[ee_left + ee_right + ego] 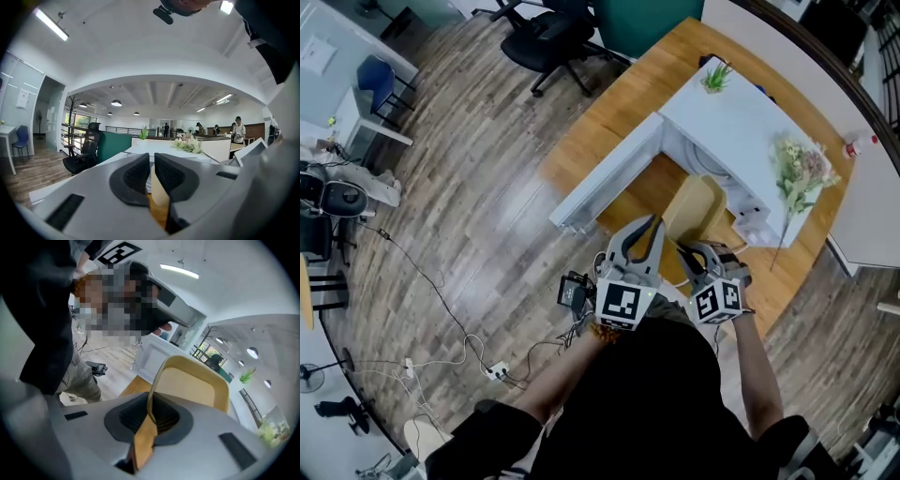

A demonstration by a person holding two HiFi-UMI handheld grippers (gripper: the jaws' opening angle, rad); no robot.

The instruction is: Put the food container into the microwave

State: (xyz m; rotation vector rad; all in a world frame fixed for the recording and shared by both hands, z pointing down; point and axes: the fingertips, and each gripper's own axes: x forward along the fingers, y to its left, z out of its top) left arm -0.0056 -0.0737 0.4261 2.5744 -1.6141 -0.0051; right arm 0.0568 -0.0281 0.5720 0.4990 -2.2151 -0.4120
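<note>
A tan food container [694,211] hangs over the wooden table, just in front of the white microwave [741,131], whose door [605,173] stands swung open to the left. My right gripper [686,253] is shut on the container's near rim. In the right gripper view the rim runs pinched between the pads of that gripper [150,416], and the container's hollow [194,385] opens beyond them. My left gripper [649,230] hovers just left of the container. Its jaws [151,171] are almost together with nothing between them, and the container [159,194] shows behind them.
A small potted plant [715,77] and a bunch of flowers [797,173] sit on top of the microwave. The table [609,122] ends just left of the open door. Office chairs [548,33] stand beyond it, and cables [469,352] trail across the floor on the left.
</note>
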